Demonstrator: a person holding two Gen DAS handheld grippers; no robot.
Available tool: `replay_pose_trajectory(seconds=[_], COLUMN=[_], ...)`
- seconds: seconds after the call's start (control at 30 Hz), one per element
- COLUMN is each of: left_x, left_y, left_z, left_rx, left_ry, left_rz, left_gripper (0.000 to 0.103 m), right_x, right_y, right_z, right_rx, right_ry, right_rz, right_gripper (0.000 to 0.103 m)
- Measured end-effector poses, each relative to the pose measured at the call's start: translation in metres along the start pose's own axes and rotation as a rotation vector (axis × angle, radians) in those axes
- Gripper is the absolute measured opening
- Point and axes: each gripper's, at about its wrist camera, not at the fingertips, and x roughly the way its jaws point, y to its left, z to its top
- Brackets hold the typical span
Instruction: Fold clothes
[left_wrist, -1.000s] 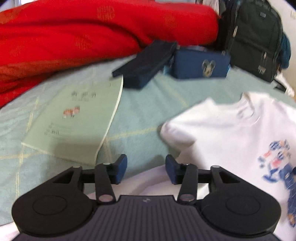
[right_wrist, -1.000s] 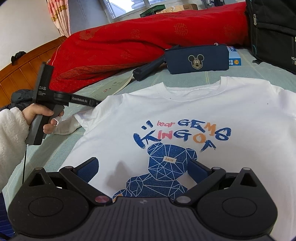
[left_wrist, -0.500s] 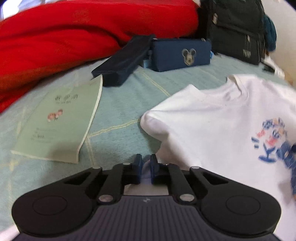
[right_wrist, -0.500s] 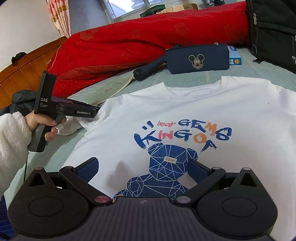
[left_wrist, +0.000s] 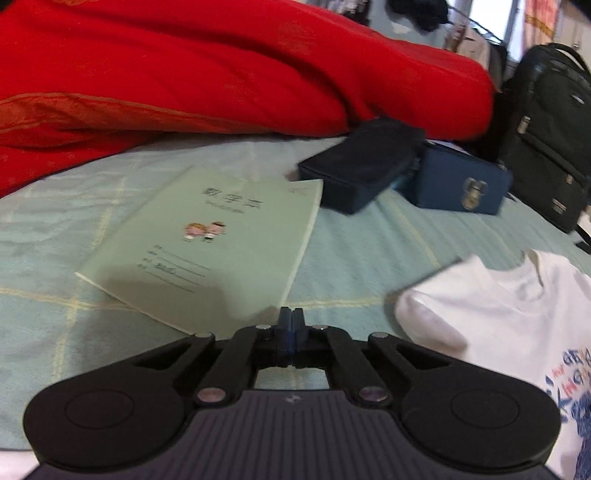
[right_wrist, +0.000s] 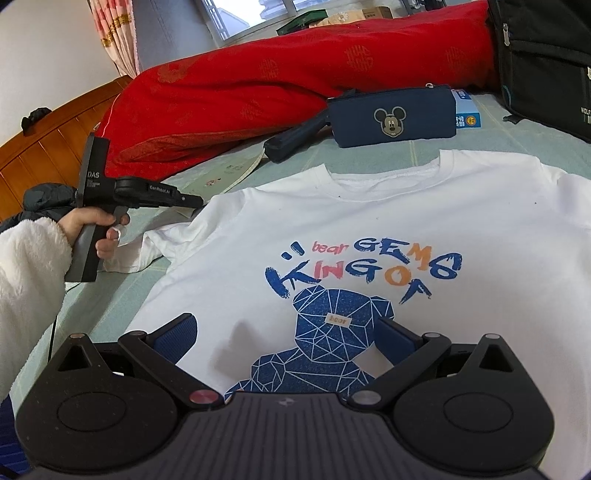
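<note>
A white T-shirt (right_wrist: 369, 206) lies face up and spread flat on a pale green bed (left_wrist: 369, 251), its blue bear print and the words "bear GEMS KING OF" showing. The right tool (right_wrist: 286, 332) hangs low over the shirt's lower front with its jaws released and set wide. One blue pad stands on each side of the bear, and nothing is gripped between them. The collar lies straight ahead of this tool, beyond the lettering.

Ahead and to the left of the right tool, a hand (right_wrist: 92, 229) in a fleecy white cuff (right_wrist: 29, 277) grips the handle of the left tool (right_wrist: 197, 202). Its tip points at the shirt's shoulder, above the short sleeve (right_wrist: 147, 251), which lies rumpled on the bed beside the hand.

From the left tool's own camera its blue pads (left_wrist: 286, 325) are clenched tight together, with no cloth visible between them. The shirt's shoulder and collar sit just to the right of that tool, apart from the pads. A pale green notebook (left_wrist: 207, 243) lies flat ahead and to the left of it, its near edge just beyond the tip.

Farther ahead of the left tool, a dark case (left_wrist: 362, 170) rests with one end over the notebook's far corner. A blue Mickey pouch (left_wrist: 458, 188) sits beside the case, with a black backpack (left_wrist: 546, 133) to the right. A red quilt (left_wrist: 221, 66) is heaped along the far side of the bed.
</note>
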Motion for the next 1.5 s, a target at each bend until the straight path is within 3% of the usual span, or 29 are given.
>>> replay_pose_trajectory(seconds=[0.3, 0.43, 0.53, 0.63, 0.8, 1.03, 1.13, 1.27, 1.5], left_x=[-0.025, -0.039, -0.051, -0.067, -0.105, -0.157, -0.163, -0.168, -0.161], left_y=[-0.042, -0.063, -0.070, -0.061, -0.035, 0.032, 0.067, 0.106, 0.155], left_z=[-0.012, -0.021, -0.028, -0.033, -0.057, -0.132, -0.161, -0.176, -0.175], left_rx=[0.113, 0.163, 0.182, 0.086, -0.028, -0.306, -0.458, -0.631, -0.778], left_ry=[0.005, 0.017, 0.005, -0.007, -0.033, -0.064, -0.094, -0.202, -0.329], left_rz=[-0.068, -0.071, -0.039, -0.024, 0.030, 0.089, 0.078, 0.028, 0.073], left_gripper=[0.006, 0.033, 0.035, 0.047, 0.056, 0.074, 0.075, 0.076, 0.076], right_x=[0.000, 0.000, 0.000, 0.000, -0.006, -0.035, -0.040, -0.034, -0.018], right_y=[0.000, 0.000, -0.001, -0.001, 0.001, 0.019, 0.029, 0.039, 0.032], right_z=[0.000, 0.000, 0.000, 0.000, 0.001, 0.002, 0.003, 0.001, -0.002], right_rx=[0.005, 0.007, 0.008, 0.013, 0.026, 0.000, -0.018, -0.045, -0.018], right_ry=[-0.001, 0.001, 0.001, -0.001, -0.001, -0.053, -0.074, -0.070, -0.031], right_rz=[0.003, 0.001, 0.003, 0.005, 0.042, 0.145, 0.160, 0.189, 0.189], right_gripper=[0.103, 0.103, 0.103, 0.103, 0.103, 0.103, 0.103, 0.103, 0.103])
